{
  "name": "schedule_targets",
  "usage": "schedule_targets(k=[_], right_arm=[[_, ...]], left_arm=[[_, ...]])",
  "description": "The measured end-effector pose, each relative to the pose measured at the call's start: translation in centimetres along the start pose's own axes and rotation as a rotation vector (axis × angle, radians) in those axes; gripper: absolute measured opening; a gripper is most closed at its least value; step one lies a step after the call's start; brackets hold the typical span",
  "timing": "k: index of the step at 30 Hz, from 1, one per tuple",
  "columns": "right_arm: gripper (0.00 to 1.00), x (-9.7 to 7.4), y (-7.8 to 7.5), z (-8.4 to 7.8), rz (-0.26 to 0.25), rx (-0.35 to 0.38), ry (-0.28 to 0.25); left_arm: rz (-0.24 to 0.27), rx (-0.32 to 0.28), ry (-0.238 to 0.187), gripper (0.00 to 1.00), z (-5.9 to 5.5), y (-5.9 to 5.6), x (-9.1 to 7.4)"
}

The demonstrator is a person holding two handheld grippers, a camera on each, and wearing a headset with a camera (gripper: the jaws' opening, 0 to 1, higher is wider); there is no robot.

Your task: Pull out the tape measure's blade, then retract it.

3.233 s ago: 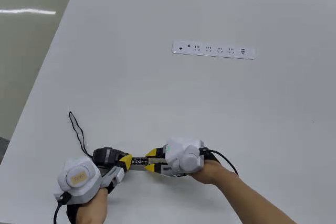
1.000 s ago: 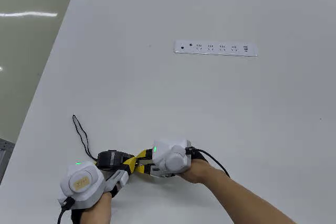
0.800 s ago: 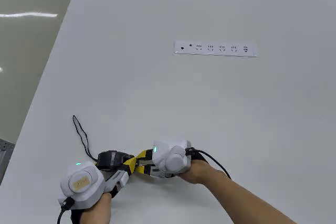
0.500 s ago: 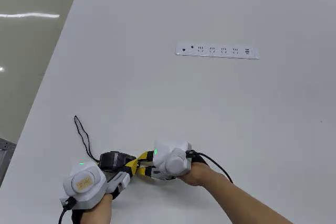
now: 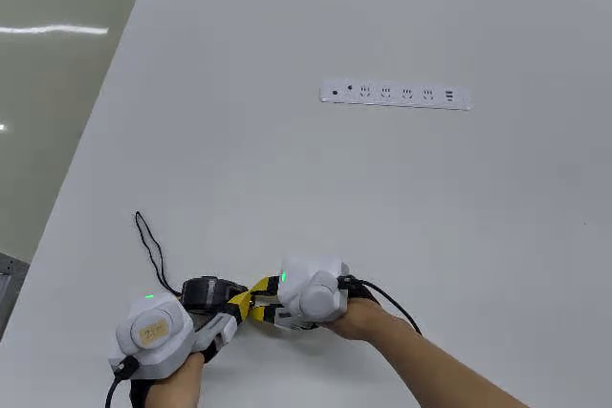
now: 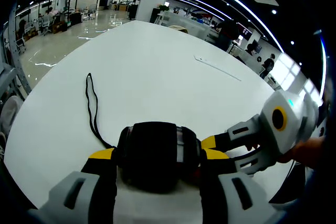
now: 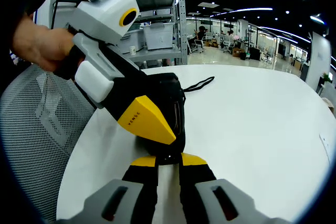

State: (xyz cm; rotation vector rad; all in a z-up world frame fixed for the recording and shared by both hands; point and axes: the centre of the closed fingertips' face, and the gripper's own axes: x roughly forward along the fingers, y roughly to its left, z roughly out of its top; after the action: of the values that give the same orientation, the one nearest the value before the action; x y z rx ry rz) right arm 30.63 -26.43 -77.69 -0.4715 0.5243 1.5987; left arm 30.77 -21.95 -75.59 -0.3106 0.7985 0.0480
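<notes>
The black tape measure point(image 5: 208, 290) rests near the front left of the white table point(image 5: 382, 198). My left gripper point(image 5: 212, 303) is shut on the case point(image 6: 155, 145), with a yellow-tipped finger point(image 6: 102, 155) against each side. My right gripper point(image 5: 253, 299) comes in from the right, its tips up against the case's mouth. In the right gripper view its jaws point(image 7: 168, 161) are shut on the blade's end tab, right at the case point(image 7: 170, 111). No length of blade is out. The case's black wrist cord point(image 5: 148, 247) trails away to the far left.
A white power strip point(image 5: 395, 95) lies flat further back on the table. The table's left edge point(image 5: 91, 131) drops to a glossy floor. A grey mesh chair back point(image 7: 31, 145) stands close behind the left hand.
A short stretch of blade between the grippers 3.2 s ago has gone back into the case. My right gripper has moved left up to the case. The left gripper kept its hold.
</notes>
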Motion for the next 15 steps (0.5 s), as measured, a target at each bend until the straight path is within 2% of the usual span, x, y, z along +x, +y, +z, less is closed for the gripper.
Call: schedule_targets(k=[8, 15], right_arm=[[0.14, -0.01, 0.17, -0.01, -0.01, 0.006, 0.007], [0.14, 0.0, 0.28, -0.02, -0.015, 0.015, 0.007]], left_arm=[[-0.009, 0.035, 0.004, 0.61, 0.07, -0.06, -0.19], [-0.016, 0.041, 0.003, 0.61, 0.16, -0.07, -0.42]])
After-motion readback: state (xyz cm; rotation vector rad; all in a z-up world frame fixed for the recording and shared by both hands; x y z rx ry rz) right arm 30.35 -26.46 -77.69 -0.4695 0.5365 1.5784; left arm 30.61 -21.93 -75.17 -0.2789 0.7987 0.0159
